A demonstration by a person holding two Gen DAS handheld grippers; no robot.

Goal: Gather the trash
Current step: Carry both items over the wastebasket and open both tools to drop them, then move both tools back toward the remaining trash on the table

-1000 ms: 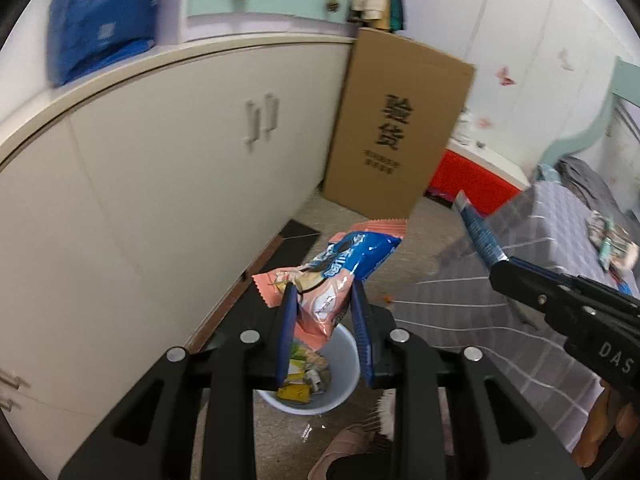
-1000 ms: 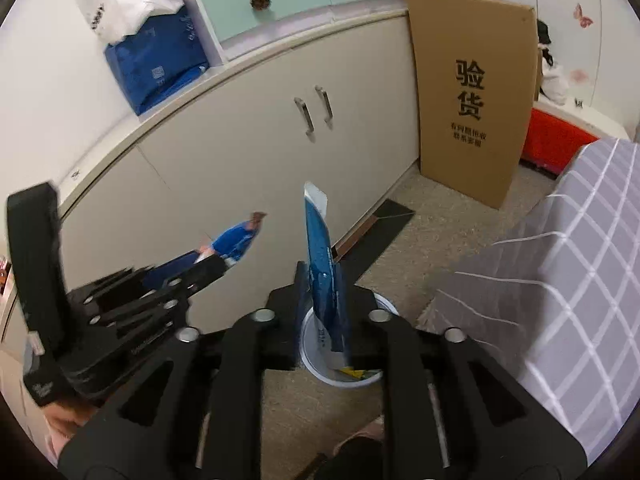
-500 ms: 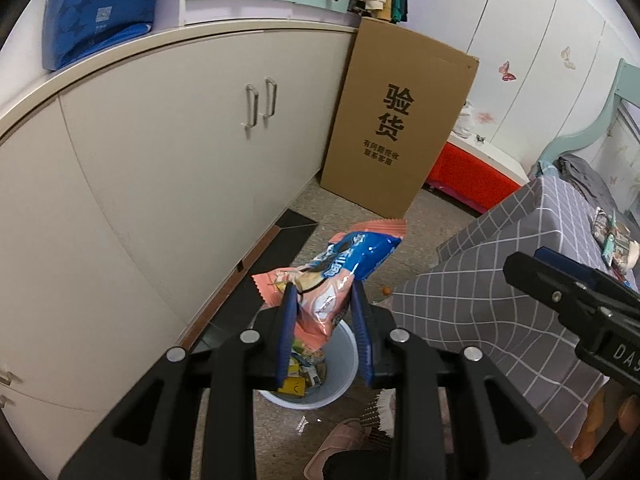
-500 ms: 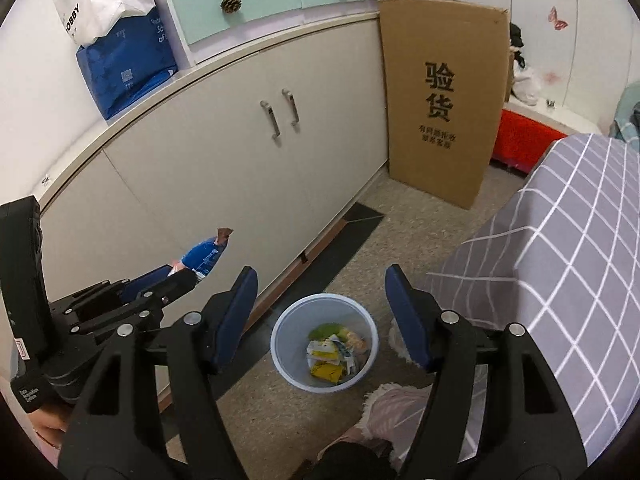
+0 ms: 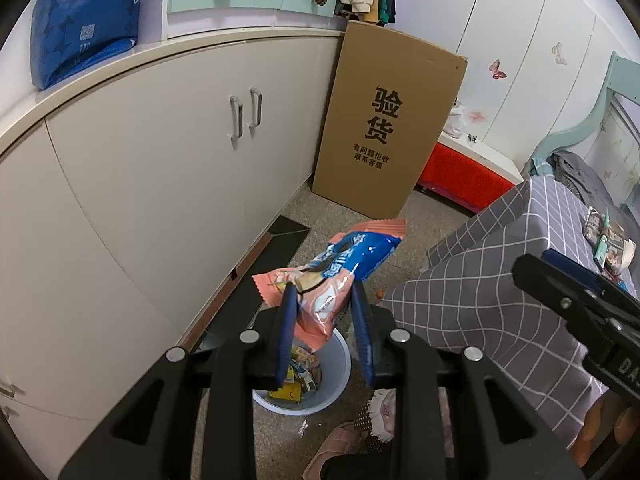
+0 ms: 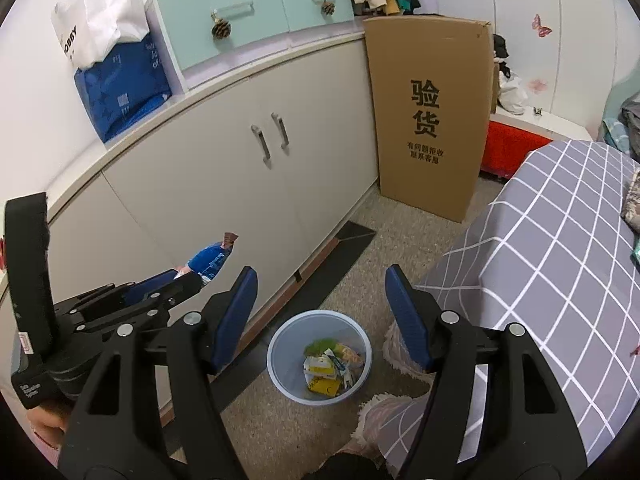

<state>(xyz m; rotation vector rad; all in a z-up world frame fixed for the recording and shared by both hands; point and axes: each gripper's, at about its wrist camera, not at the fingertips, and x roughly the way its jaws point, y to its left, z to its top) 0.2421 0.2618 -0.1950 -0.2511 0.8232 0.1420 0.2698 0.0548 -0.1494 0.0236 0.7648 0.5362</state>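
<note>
Floor: speckled, with a bin (image 6: pixel 319 356) at lower centre, wrappers inside.
Left claw (image 5: pixel 325 320): narrow, pinching a snack bag (image 5: pixel 334 276) above the bin.
Right claw (image 6: pixel 320 312): wide, holding nothing, bin between its fingers in the frame.

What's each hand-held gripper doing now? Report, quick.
Left hand-held gripper: closed on the snack bag.
Right hand-held gripper: open, empty.
</note>
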